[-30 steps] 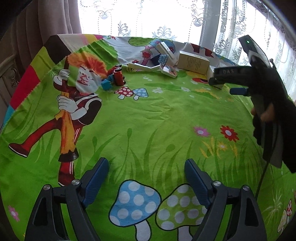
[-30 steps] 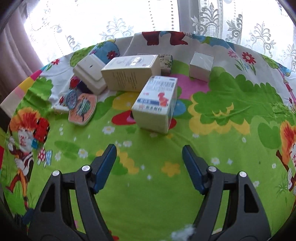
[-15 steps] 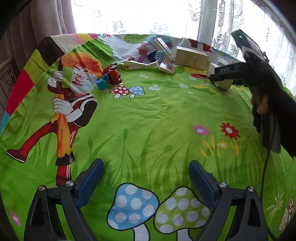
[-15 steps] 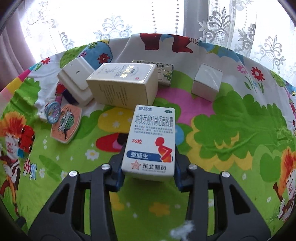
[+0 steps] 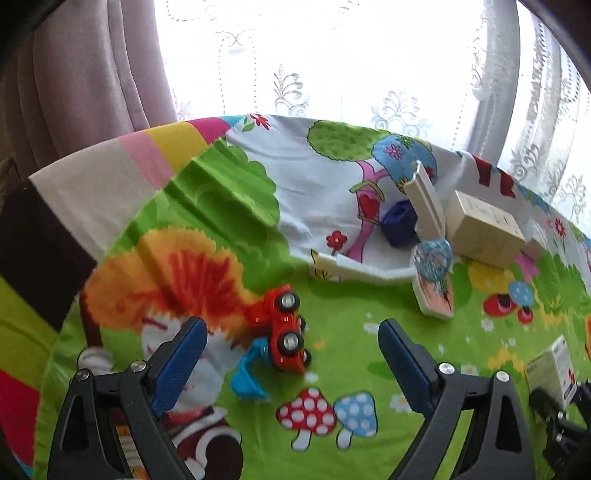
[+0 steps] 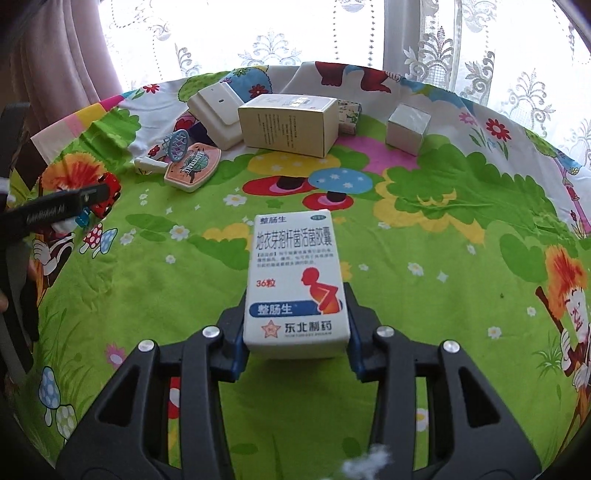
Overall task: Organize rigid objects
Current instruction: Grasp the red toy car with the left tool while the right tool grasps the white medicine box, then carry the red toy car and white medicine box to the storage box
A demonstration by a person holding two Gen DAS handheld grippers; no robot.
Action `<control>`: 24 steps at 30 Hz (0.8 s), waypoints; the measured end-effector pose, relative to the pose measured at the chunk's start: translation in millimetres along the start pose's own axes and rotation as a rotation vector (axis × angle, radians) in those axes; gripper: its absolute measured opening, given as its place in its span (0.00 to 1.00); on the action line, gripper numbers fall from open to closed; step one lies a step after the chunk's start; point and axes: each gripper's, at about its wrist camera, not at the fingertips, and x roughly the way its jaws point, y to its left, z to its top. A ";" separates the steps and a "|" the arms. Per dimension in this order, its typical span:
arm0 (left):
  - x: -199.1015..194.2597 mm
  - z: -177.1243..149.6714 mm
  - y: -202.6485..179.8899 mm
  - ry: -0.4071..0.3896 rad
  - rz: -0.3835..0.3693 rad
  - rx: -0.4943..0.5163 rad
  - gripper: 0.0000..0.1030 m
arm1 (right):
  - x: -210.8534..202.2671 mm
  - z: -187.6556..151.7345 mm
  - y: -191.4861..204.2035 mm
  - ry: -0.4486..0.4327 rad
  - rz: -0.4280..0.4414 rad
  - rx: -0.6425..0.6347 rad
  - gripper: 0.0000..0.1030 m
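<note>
- The right gripper is clamping the white medicine box between its blue pads, one pad pressing on each long side; the box is lying flat with its printed face up and sticking out forward past the fingertips, above the green cartoon tablecloth.
- The left gripper is hovering with its fingers spread wide apart and nothing between them; the red toy car is sitting on the cloth in the gap ahead of the fingertips, tipped on its side with wheels showing, and a light-blue plastic piece is touching its near end.
- In the right wrist view the left gripper's black body is showing at the left edge, with the toy car just beyond it.
- Further off, a basketball backboard toy is lying beside a small blue hoop net and a white bar.
- Behind those, a dark blue block is sitting next to a white flat device, which is leaning against a large cream carton.
- A small patterned box is partly hiding behind the carton, and a grey-white cube box is standing apart on the right.
- Lace curtains are hanging at the far edge.
</note>
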 end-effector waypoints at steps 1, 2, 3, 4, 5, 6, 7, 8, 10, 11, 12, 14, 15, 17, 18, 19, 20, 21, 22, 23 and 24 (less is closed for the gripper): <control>6.9 3.4 1.0 0.016 0.006 -0.010 0.92 | -0.3 0.1 0.7 0.001 -0.004 -0.003 0.45; 14.1 4.8 1.7 0.035 0.005 -0.021 0.91 | -0.1 0.2 1.2 0.001 -0.006 -0.006 0.46; 21.0 3.7 2.4 0.056 -0.016 -0.036 0.82 | -1.0 -0.9 1.6 0.001 -0.007 -0.005 0.46; 26.5 -0.6 3.9 0.083 -0.052 -0.055 0.69 | -0.9 -0.7 1.6 0.000 -0.006 -0.004 0.46; 25.2 -7.0 4.3 0.078 -0.036 -0.063 0.47 | -1.1 -0.9 1.0 0.000 -0.002 -0.001 0.46; 19.5 -12.5 3.6 0.065 -0.048 -0.060 0.32 | -1.4 -0.9 0.2 -0.002 0.004 0.004 0.46; 12.2 -20.3 4.6 0.065 -0.102 -0.078 0.32 | -1.5 -1.1 -1.2 -0.002 0.009 0.008 0.46; 2.9 -29.2 7.0 0.057 -0.151 -0.108 0.32 | -1.4 -1.0 -1.8 -0.003 0.013 0.011 0.46; -19.2 -51.7 8.5 0.031 -0.165 -0.121 0.32 | -0.8 -0.9 -2.2 -0.004 0.014 0.013 0.46; -29.0 -62.1 8.6 0.022 -0.170 -0.115 0.32 | -0.4 -0.8 -1.9 -0.004 0.013 0.012 0.46; -39.6 -74.9 9.8 0.016 -0.186 -0.117 0.32 | -0.3 -0.8 -1.6 -0.004 0.012 0.012 0.46; -57.4 -96.2 12.5 0.014 -0.208 -0.106 0.32 | -0.5 -1.0 -2.1 -0.004 0.014 0.013 0.46; -62.9 -102.0 13.0 0.012 -0.204 -0.097 0.32 | -0.4 -1.0 -2.3 -0.005 0.016 0.015 0.46; -75.2 -115.5 13.5 0.013 -0.196 -0.079 0.32 | -0.2 -0.8 -1.9 -0.005 0.016 0.019 0.46; -78.9 -121.7 11.0 0.017 -0.180 -0.055 0.32 | -0.3 -0.9 -1.9 -0.005 0.015 0.018 0.46; -80.3 -125.7 8.5 0.023 -0.157 -0.029 0.32 | -0.3 -1.1 -2.1 -0.005 0.016 0.018 0.46; -82.4 -126.3 5.5 0.016 -0.148 -0.015 0.32 | -0.5 -1.2 -2.1 -0.005 0.016 0.019 0.46; -82.5 -127.6 4.6 0.020 -0.140 -0.009 0.32 | -0.3 -0.9 -1.5 -0.005 0.013 0.017 0.46; -81.5 -127.0 3.2 0.021 -0.125 -0.003 0.32 | -0.1 -0.6 -1.9 -0.005 0.014 0.018 0.46; -79.4 -126.3 0.4 0.023 -0.108 0.005 0.32 | -0.1 -0.2 -2.6 -0.005 0.018 0.022 0.46; -78.6 -126.6 -2.7 0.024 -0.093 0.018 0.32 | -0.2 -0.2 -2.1 -0.006 0.017 0.024 0.46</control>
